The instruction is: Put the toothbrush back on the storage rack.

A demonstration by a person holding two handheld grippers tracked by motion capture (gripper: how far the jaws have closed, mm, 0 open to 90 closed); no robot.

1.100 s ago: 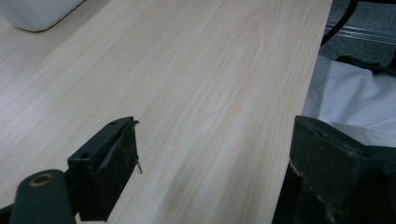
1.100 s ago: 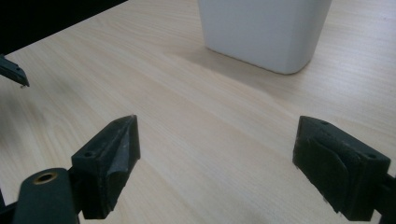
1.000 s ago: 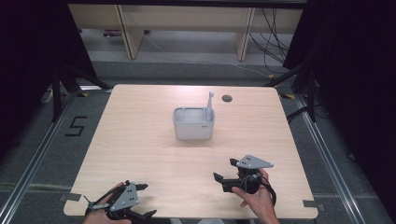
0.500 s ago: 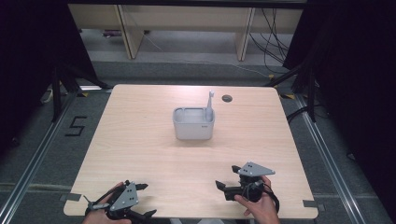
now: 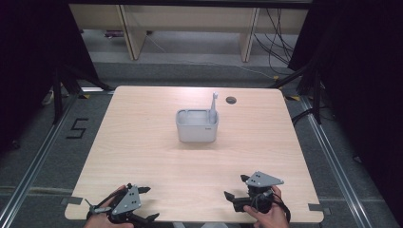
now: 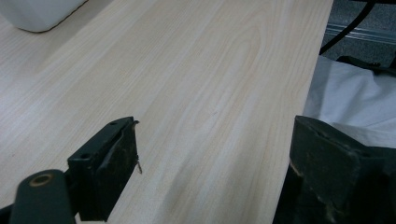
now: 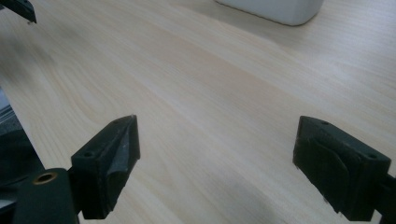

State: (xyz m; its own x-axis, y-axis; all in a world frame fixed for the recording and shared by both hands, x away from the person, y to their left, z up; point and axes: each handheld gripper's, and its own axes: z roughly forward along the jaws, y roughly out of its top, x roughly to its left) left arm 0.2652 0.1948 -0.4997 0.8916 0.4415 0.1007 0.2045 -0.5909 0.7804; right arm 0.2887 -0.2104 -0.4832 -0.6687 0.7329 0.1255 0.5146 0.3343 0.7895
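At table's near edge, my left gripper (image 5: 145, 202) and right gripper (image 5: 234, 186) rest low, jaws spread wide, nothing between them. Grey bin (image 5: 197, 126) sits mid-table, well apart from both; 1 white utensil (image 5: 213, 107) stands upright inside it.

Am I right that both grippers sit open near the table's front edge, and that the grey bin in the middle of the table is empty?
Not quite: the grey bin isn't empty. The high view shows a pale upright tool standing in it. Both the left gripper and right gripper do sit open near the front edge.
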